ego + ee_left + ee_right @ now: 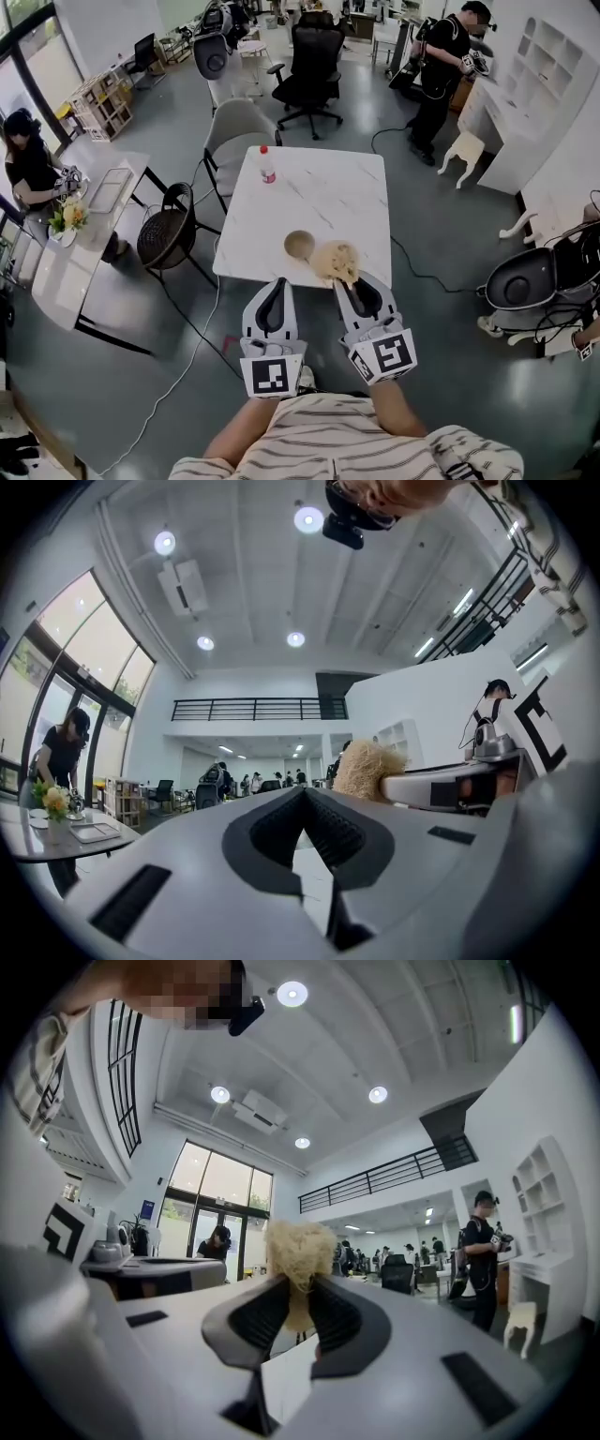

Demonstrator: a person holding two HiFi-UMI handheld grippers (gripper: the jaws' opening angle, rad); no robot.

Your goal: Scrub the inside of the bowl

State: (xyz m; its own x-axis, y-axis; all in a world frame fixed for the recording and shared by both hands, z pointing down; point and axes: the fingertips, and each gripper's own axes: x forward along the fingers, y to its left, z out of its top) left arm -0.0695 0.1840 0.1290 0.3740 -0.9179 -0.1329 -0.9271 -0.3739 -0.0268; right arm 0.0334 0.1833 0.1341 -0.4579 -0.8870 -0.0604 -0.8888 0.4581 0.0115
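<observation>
**Right tongs clenched on a scrub pad; left tongs clenched on nothing.**

The straw-coloured, fibrous pad sticks out past the right tongs' tips, pinched between their dark pads. The left tongs' jaws meet with nothing between them. The bowl sits upright near the edge of the white surface, just ahead of both tongs and just left of the pad. A bottle stands well ahead of the left tongs.
</observation>
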